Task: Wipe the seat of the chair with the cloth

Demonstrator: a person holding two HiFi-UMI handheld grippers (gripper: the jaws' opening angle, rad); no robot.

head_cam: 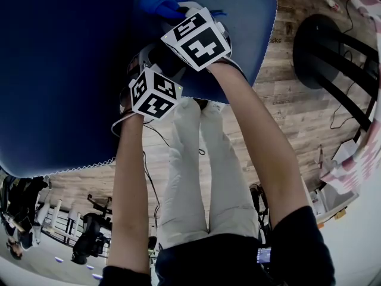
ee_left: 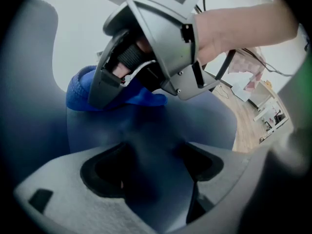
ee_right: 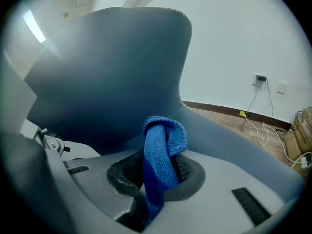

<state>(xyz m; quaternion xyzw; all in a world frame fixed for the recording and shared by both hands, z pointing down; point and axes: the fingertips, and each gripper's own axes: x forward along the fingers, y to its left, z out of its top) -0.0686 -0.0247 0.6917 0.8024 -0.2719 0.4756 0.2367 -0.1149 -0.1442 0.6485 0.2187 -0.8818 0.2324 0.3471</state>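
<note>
**Cloth pinched, ready for wiping**

My right gripper (ee_right: 157,182) has its jaws clamped on the blue cloth (ee_right: 163,145), bunched forward to rub the chair seat (head_cam: 244,22). My left gripper (ee_left: 151,174) has its jaws apart and empty, low over the seat.

Bright blue cloth (ee_right: 162,160), dark blue chair seat (head_cam: 250,11), brown wood-grain floor (head_cam: 297,118).

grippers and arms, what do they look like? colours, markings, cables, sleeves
The left gripper and right gripper are matte grey moulded plastic with black padded fingers. Each carries a white cube with black square markers. A thin black cable trails from the right one. The person's forearms are bare below dark short sleeves.
</note>
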